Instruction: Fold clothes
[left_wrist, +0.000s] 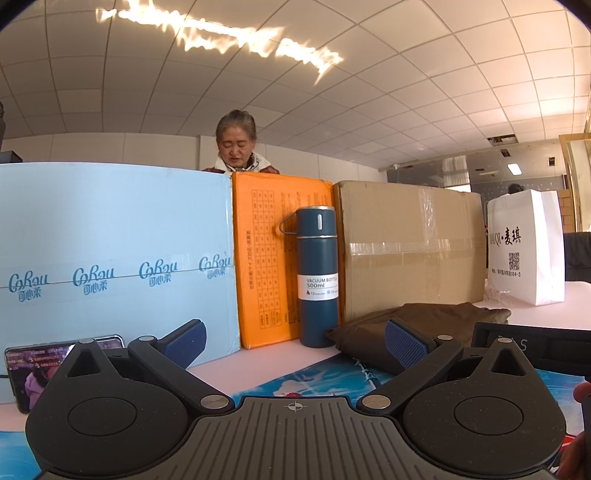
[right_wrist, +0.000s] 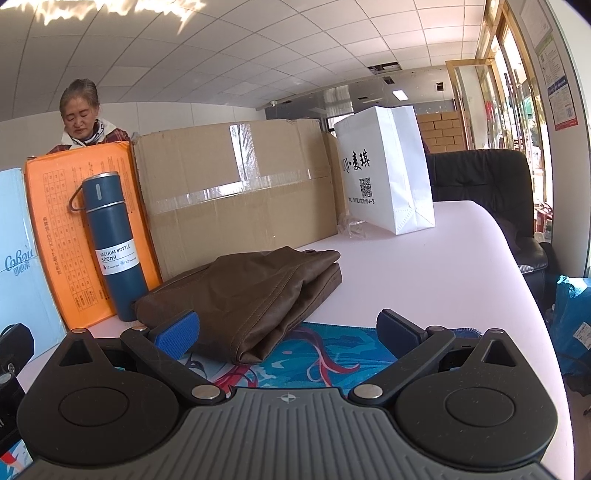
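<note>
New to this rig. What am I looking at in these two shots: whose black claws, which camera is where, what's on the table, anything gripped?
No robot arm here: a person carries a handheld two-finger gripper in each hand, each with a fisheye camera looking forward along its fingers. One picture is from the left gripper, the other from the right gripper. Both are open and hold nothing.

On the white table lies a folded brown garment, partly on a blue patterned mat. Behind it stand a blue vacuum bottle, an orange box, a light blue box, a cardboard box and a white paper bag. A phone stands at the left.
</note>
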